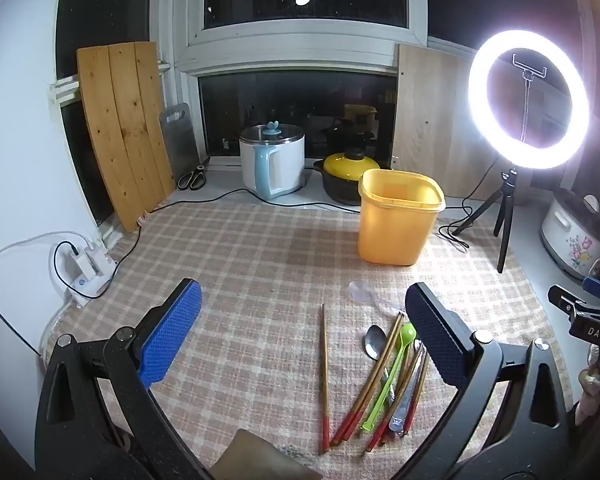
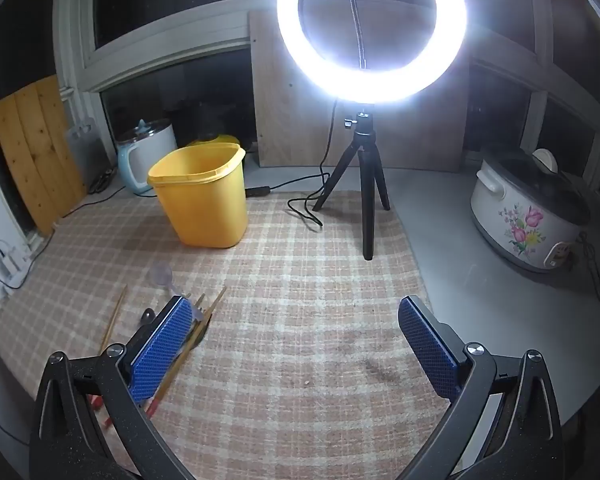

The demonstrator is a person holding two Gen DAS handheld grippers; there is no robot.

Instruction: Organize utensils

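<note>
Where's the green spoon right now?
In the left wrist view the green spoon lies on the checked cloth, lower right, in the pile of chopsticks beside the metal spoon, nearer than the yellow bin.

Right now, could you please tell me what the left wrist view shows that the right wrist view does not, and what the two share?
Only the left wrist view shows the bright green plastic spoon, the black-handled scissors by the window and the black casserole pot with its yellow lid.

Only the right wrist view shows all of the white flower-patterned slow cooker and the tripod's feet.

Both share the yellow plastic bin, the lit ring light, the red-tipped wooden chopsticks on the checked cloth, and open grippers, left and right.
</note>
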